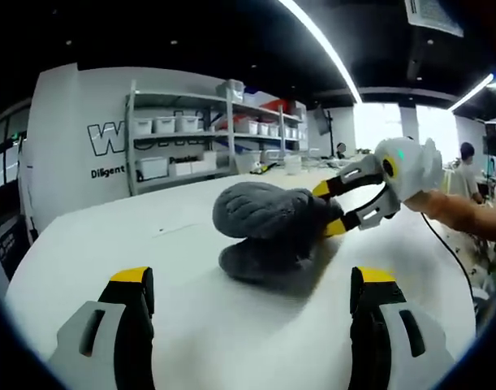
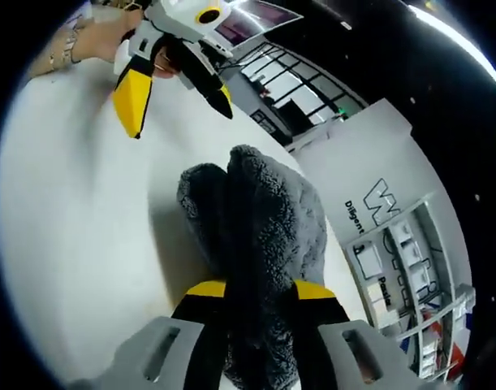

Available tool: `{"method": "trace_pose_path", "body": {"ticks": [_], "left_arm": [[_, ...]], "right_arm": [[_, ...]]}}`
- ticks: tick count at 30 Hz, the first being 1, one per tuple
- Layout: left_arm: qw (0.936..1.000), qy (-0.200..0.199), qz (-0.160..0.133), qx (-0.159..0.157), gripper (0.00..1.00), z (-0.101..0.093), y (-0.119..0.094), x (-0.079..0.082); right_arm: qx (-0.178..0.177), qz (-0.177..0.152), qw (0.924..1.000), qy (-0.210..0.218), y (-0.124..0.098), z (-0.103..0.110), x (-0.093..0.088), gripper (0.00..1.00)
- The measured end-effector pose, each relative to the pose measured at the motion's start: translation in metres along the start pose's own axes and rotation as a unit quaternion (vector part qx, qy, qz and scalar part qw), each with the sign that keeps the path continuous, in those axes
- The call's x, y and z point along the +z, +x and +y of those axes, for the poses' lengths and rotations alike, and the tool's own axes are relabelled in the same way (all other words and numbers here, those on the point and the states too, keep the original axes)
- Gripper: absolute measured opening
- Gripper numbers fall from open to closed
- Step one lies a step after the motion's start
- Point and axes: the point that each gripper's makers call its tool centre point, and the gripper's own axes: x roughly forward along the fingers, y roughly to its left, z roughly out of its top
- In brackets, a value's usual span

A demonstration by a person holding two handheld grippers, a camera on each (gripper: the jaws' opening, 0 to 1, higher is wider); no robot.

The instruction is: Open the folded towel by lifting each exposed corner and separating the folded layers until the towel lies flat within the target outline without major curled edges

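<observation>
Left tool (image 1: 252,288): jaws apart, nothing between them, hovering over white bench (image 1: 109,244). Grey towel (image 1: 268,223) ahead of it, bunched, part lifted off bench, rest resting on surface. Right tool (image 1: 335,207) enters from right, yellow-tipped jaws clamped on towel's right edge; hand (image 1: 442,203) behind it. Shelving unit (image 1: 199,134) with bins beyond bench.

Right gripper view: right tool (image 2: 260,288) pinching fluffy towel (image 2: 264,219) fold between jaws. Left tool (image 2: 178,93) beyond towel, jaws spread, clear of fabric.
</observation>
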Motion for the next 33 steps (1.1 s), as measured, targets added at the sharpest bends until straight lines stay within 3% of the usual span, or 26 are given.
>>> {"method": "trace_pose_path", "body": {"ticks": [19, 29, 33], "left_arm": [[1.0, 0.003, 0.004, -0.002, 0.99, -0.003, -0.001, -0.002], [1.0, 0.004, 0.0, -0.002, 0.99, -0.003, -0.003, 0.0], [1.0, 0.001, -0.002, -0.002, 0.99, -0.002, -0.004, 0.001]], "right_arm": [[0.0, -0.013, 0.9989, 0.045, -0.012, -0.002, 0.005, 0.34], [0.001, -0.041, 0.9951, 0.09, -0.028, -0.006, 0.014, 0.54], [0.002, -0.069, 0.9915, 0.111, -0.042, -0.008, 0.023, 0.62]]}}
